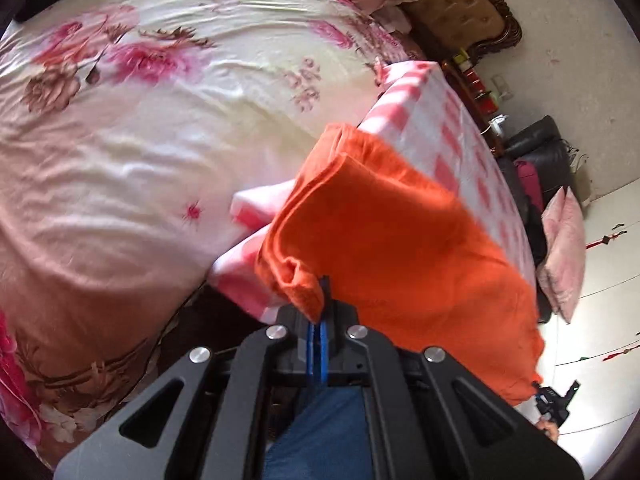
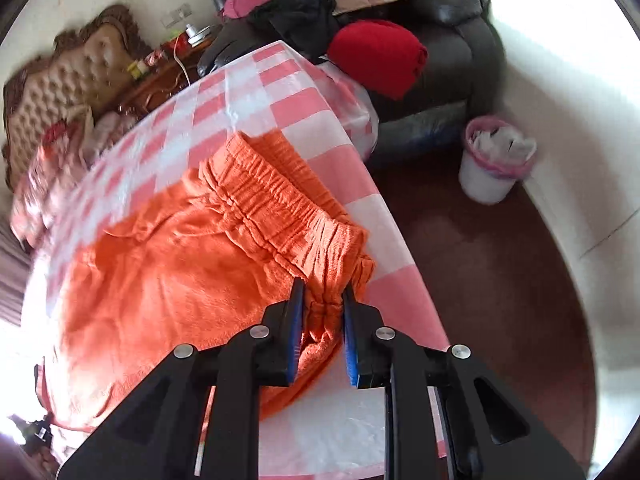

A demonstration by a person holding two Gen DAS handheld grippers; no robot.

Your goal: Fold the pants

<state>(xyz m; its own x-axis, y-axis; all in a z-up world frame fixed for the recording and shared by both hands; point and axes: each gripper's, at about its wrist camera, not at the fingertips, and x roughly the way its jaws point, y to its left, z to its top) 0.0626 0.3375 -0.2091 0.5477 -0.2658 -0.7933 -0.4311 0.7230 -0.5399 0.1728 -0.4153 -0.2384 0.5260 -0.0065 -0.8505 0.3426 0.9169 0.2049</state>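
Both claws pinch the orange pants (image 2: pixel 180 264) over the checked table (image 2: pixel 256 92).
Left gripper (image 1: pixel 322 280) clamps a hem corner; right gripper (image 2: pixel 322 292) grips bunched fabric by the elastic waistband (image 2: pixel 280 196).

Orange pants (image 2: pixel 180 264) — plain, no print, elastic waist the same orange. Pink-and-white checked cloth (image 2: pixel 256 92) over the desk. Black tongs, left (image 1: pixel 323 280) and right (image 2: pixel 322 292), with blue pads (image 2: pixel 295 336). Cream bedspread (image 1: pixel 160 128) with pink and brown flowers. Tan tufted headboard (image 1: pixel 464 12) in a dark brown carved frame. Black armchair (image 2: pixel 460 60) — red bundle (image 2: pixel 380 60) on it. White bin (image 2: pixel 486 180) with pink liner. Dark reddish-brown floor (image 2: pixel 500 272).
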